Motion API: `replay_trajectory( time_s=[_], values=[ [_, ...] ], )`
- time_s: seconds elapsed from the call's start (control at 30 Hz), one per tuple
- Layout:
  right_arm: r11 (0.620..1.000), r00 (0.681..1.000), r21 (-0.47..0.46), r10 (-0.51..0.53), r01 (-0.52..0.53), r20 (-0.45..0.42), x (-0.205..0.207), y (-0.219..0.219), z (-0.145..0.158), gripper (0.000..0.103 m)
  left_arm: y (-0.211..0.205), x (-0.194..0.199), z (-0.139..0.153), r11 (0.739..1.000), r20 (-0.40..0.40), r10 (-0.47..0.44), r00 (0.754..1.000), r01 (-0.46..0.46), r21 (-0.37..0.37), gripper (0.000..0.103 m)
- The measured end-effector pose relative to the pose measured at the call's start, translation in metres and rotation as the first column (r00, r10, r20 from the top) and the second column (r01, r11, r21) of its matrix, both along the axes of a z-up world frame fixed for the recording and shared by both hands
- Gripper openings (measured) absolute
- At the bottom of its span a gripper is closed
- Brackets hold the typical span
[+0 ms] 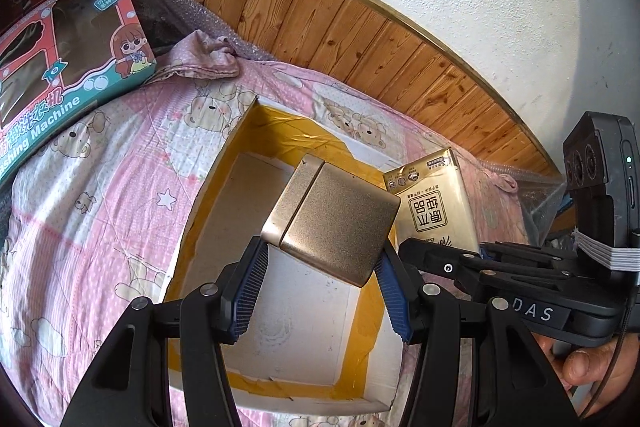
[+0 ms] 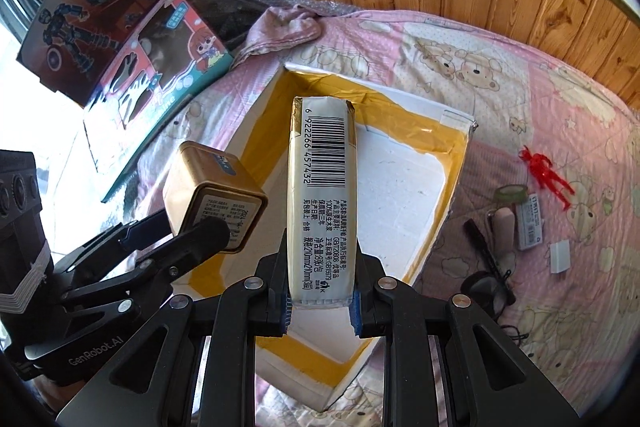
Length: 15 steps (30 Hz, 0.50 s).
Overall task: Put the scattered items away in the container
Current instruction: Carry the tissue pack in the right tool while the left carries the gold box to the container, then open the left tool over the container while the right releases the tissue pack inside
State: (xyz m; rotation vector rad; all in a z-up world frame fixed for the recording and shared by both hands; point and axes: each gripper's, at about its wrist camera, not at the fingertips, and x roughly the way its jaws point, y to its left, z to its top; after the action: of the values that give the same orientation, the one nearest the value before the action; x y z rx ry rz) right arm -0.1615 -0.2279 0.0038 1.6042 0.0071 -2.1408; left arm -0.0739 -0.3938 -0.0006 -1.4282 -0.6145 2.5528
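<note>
while held over the open white box (image 1: 208, 211) at frame centre, gold tin (image 1: 336, 223) clamped between blue pads of left gripper (image 1: 320, 281). tissue pack (image 2: 322, 195) pinched by right gripper (image 2: 320, 311), barcode side up, also above box in right wrist view. box resting on pink bear-print quilt (image 1: 100, 187). small clutter, incl. red figure (image 2: 544, 171), scattered on quilt at right of frame. toy cartons (image 2: 160, 67) upper left.
</note>
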Motion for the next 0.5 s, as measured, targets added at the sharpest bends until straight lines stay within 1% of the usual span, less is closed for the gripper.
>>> replay_trajectory(
  time_s=[0.13, 0.37, 0.5],
  values=[
    [0.999, 1.000, 0.039, -0.015, 0.015, -0.005, -0.016, 0.003, -0.011, 0.023, 0.006, -0.025, -0.016, 1.000, 0.047, -0.004, 0.999, 0.004, -0.008, 0.056],
    [0.999, 0.999, 0.044, -0.028, 0.027, 0.023, -0.035, 0.006, -0.030, 0.023, 0.002, -0.060, -0.041, 1.000, 0.116, -0.006, 0.993, 0.005, 0.005, 0.056],
    [0.999, 0.999, 0.048, -0.020, 0.018, 0.045, -0.042, 0.004, -0.041, 0.023, 0.005, -0.073, -0.049, 1.000, 0.138, -0.010, 0.990, 0.014, -0.027, 0.056]
  ],
)
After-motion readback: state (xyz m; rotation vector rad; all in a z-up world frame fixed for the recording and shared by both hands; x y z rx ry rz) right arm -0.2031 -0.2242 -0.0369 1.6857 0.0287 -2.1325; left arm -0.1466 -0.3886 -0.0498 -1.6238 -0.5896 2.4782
